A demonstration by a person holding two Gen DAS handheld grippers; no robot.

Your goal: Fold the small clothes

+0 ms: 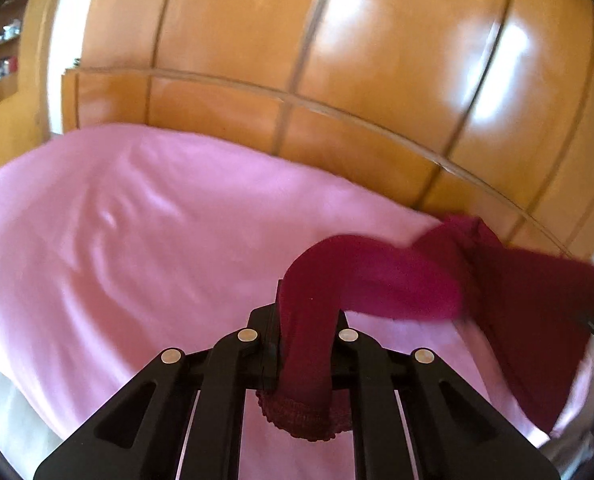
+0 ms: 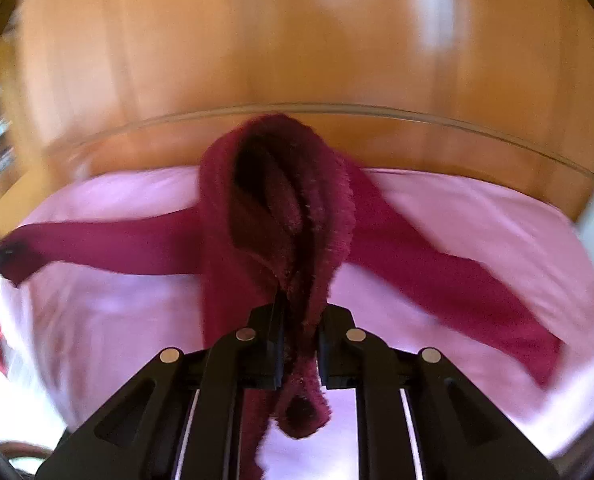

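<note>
A dark red knitted garment (image 1: pixel 377 280) with a scalloped hem hung above a smooth pink bedsheet (image 1: pixel 137 240). The left tongs (image 1: pixel 303 320) pinched one narrow end; the right tongs (image 2: pixel 301 320) pinched its fuzzy ribbed opening. Glossy wooden wardrobe panels (image 1: pixel 337 60) stood behind. Only the left view showed a shelf (image 1: pixel 3 40).
</note>
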